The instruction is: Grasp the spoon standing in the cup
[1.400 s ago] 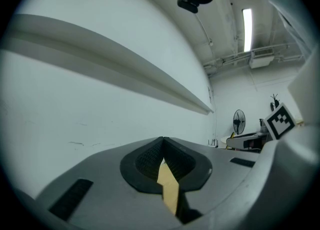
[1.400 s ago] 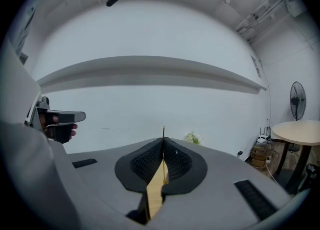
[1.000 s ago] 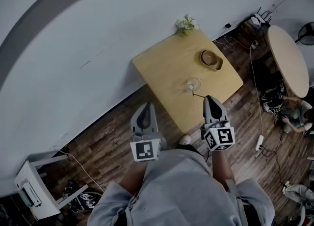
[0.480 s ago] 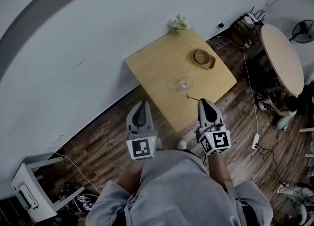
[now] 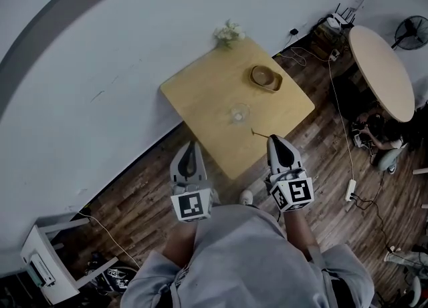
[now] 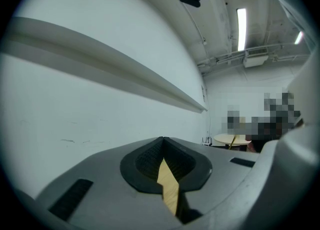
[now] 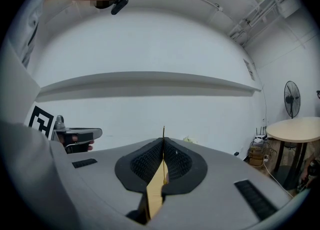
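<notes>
Head view: the spoon (image 5: 259,133), a thin dark rod, juts from the right tool (image 5: 275,138) over the tabletop (image 5: 200,93), just beside the glass cup (image 5: 239,113) and outside it. Left gripper view: the left tool (image 6: 163,143) has its pads pressed together on nothing. Right gripper view: the pads are clamped on the slim spoon handle; its end pokes up above them.

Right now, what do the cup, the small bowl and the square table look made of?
The cup looks like clear glass: the tabletop shows through it. The bowl looks like wood, matte brown and darker than the top it sits on. The table has a smooth pale-yellow top, either light wood or veneer; I can't tell which.
</notes>
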